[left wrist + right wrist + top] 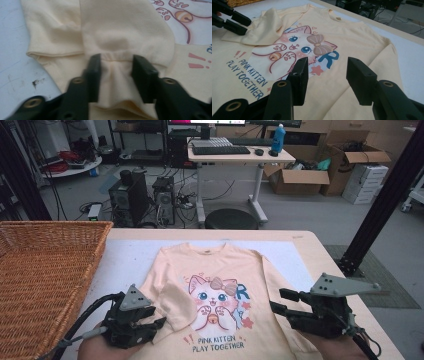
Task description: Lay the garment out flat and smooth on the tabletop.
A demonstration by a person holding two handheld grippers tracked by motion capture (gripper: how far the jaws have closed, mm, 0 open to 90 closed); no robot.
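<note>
A peach long-sleeved shirt point(220, 270) with a pink kitten print lies face up on the white mat point(125, 260). Its left sleeve point(172, 300) is folded in over the chest. My left gripper point(159, 320) is at the near left, shut on that sleeve's cuff point(113, 75), and the ribbed cloth bunches between the two pads. In the right gripper view the left gripper point(240, 23) holds the sleeve's end point(265, 27) slightly raised. My right gripper point(277, 300) hovers open over the shirt's right side point(352, 32), with nothing between its fingers.
A large wicker basket point(45, 285) stands along the table's left side, close to my left hand. The wooden table edge point(320, 250) runs past the shirt's right sleeve. Beyond the table are a round stool point(231, 219), computer cases and a desk.
</note>
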